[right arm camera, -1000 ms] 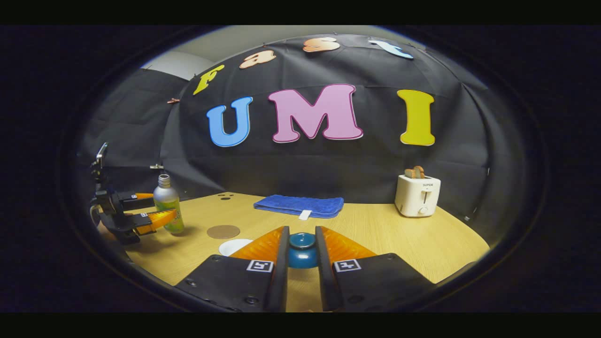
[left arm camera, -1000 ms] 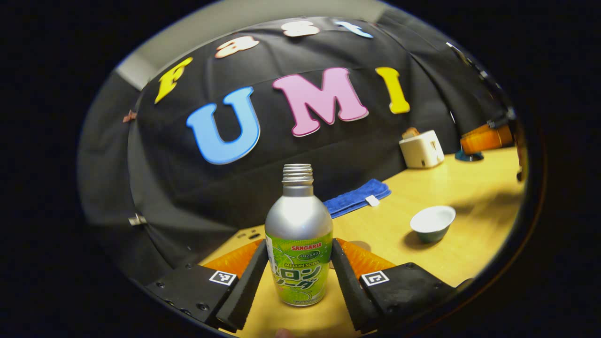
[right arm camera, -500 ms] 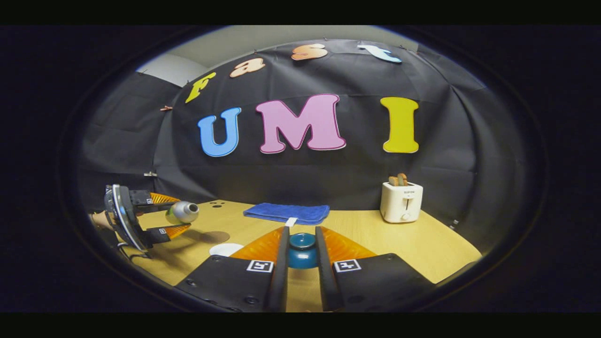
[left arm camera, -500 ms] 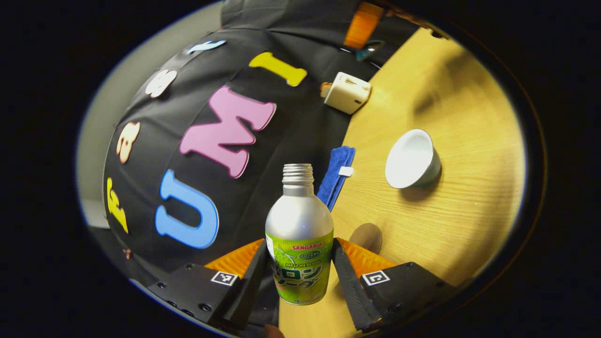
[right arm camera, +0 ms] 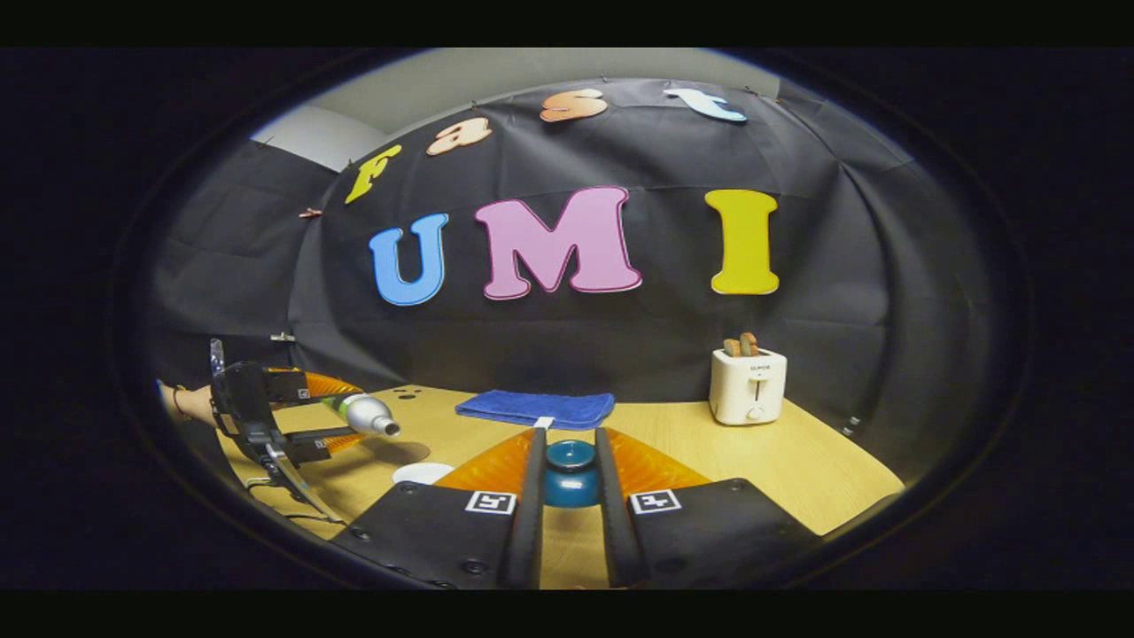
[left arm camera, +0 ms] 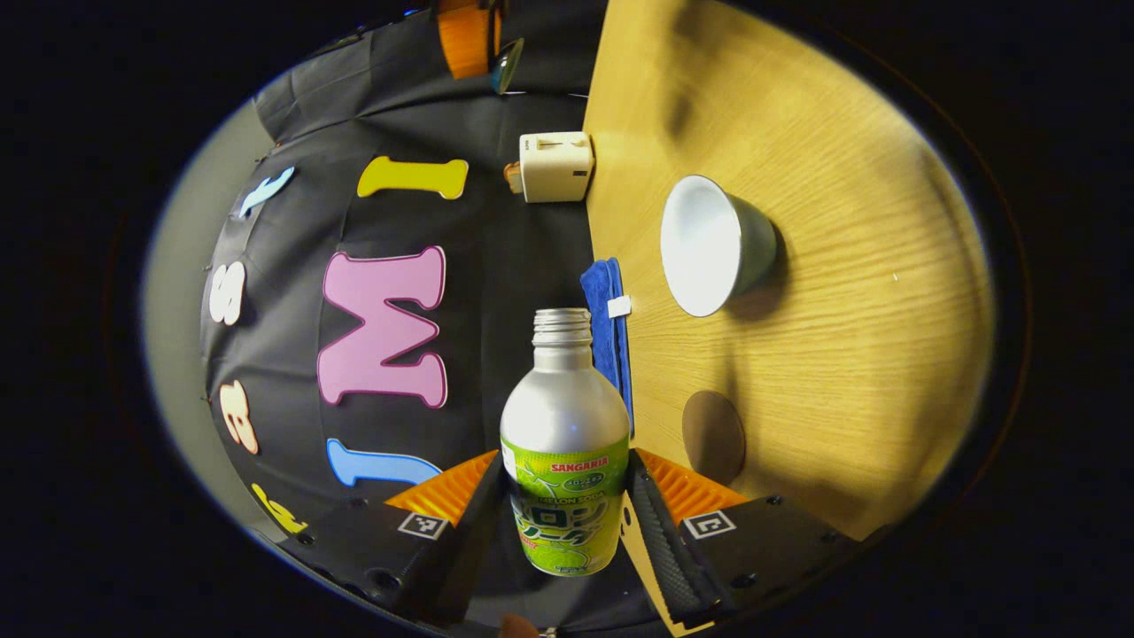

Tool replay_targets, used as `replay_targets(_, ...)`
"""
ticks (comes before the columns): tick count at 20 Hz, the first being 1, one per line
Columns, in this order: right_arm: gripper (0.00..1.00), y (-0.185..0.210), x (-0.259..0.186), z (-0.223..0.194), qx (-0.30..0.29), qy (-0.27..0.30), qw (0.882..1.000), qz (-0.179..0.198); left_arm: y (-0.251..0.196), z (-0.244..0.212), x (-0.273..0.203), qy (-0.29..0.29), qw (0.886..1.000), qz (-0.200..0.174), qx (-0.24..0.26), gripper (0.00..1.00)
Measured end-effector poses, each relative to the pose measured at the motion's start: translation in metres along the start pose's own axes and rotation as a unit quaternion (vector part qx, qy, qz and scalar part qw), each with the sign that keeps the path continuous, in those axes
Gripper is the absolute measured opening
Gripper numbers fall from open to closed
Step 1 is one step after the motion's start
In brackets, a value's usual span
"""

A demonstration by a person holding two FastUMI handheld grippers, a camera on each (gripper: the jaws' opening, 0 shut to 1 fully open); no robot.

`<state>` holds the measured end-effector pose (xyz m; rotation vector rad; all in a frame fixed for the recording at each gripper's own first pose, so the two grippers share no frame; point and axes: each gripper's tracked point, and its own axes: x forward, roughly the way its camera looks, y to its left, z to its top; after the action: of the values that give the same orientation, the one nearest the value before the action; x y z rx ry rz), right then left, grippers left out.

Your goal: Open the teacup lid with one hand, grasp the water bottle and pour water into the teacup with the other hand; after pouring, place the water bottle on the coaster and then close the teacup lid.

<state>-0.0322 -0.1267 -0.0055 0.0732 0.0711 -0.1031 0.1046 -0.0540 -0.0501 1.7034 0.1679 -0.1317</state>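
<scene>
Silver water bottle [left arm camera: 564, 416], uncapped, lies tipped sideways, clamped in the left gripper [left arm camera: 565, 514] above the table [left arm camera: 842, 354] — pouring is underway. Right gripper [right arm camera: 569, 483] pinches the blue lid [right arm camera: 570, 474], held aloft. Next — bring the mouth over the teacup [left arm camera: 713, 244], well apart.

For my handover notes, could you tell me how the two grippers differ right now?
The left gripper is shut on the water bottle, tipped sideways above the table; the right gripper is shut on the blue teacup lid, held level. Both are closed and loaded.
</scene>
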Motion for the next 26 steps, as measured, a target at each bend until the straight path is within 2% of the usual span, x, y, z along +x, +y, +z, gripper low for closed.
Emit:
replay_targets(1, 0.31, 0.001, 0.0, 0.0, 0.001, 0.001, 1.0, 0.001, -0.001, -0.001, 0.001, 0.0, 1.0, -0.001, 0.012, 0.81)
replay_targets(2, 0.36, 0.001, 0.0, -0.001, 0.001, 0.002, 1.0, 0.002, -0.002, -0.001, 0.003, 0.001, 1.0, -0.002, 0.02, 0.81)
replay_targets(3, 0.37, 0.002, 0.0, -0.001, 0.0, 0.003, 1.0, 0.003, -0.002, -0.001, 0.004, 0.0, 1.0, -0.004, 0.023, 0.81)
replay_targets(4, 0.32, 0.002, 0.0, -0.001, -0.001, 0.004, 1.0, 0.004, -0.003, 0.001, 0.006, -0.003, 1.0, -0.005, 0.028, 0.81)
replay_targets(11, 0.31, 0.003, 0.0, -0.001, -0.001, 0.006, 1.0, 0.006, 0.001, 0.007, 0.013, -0.011, 0.995, -0.009, 0.101, 0.82)
replay_targets(12, 0.37, 0.003, -0.001, -0.002, -0.001, 0.006, 1.0, 0.006, 0.001, 0.008, 0.015, -0.012, 0.994, -0.012, 0.111, 0.82)
replay_targets(13, 0.31, 0.003, -0.001, -0.002, 0.0, 0.007, 1.0, 0.007, 0.002, 0.006, 0.014, -0.013, 0.992, -0.014, 0.121, 0.82)
replay_targets(16, 0.31, -0.001, -0.001, -0.003, 0.001, 0.007, 1.0, 0.004, 0.005, 0.005, 0.015, -0.015, 0.99, -0.014, 0.143, 0.82)
replay_targets(17, 0.27, -0.003, -0.001, -0.003, 0.001, 0.008, 1.0, 0.002, 0.006, 0.005, 0.016, -0.016, 0.989, -0.013, 0.148, 0.82)
replay_targets(18, 0.31, -0.004, -0.001, -0.004, 0.001, 0.01, 1.0, 0.001, 0.007, 0.005, 0.016, -0.017, 0.988, -0.011, 0.152, 0.82)
replay_targets(20, 0.32, -0.004, -0.002, -0.004, 0.002, 0.01, 1.0, 0.001, 0.008, 0.004, 0.017, -0.017, 0.987, -0.011, 0.159, 0.82)
replay_targets(23, 0.27, -0.002, -0.002, -0.002, 0.001, 0.008, 1.0, 0.002, 0.012, 0.002, 0.018, -0.017, 0.984, -0.005, 0.179, 0.82)
replay_targets(25, 0.36, -0.001, -0.002, -0.004, 0.002, 0.01, 1.0, 0.004, 0.02, 0.0, 0.018, -0.016, 0.981, 0.003, 0.195, 0.82)
replay_targets(26, 0.31, -0.001, -0.001, -0.005, 0.002, 0.011, 1.0, 0.004, 0.022, 0.0, 0.018, -0.018, 0.979, 0.008, 0.204, 0.82)
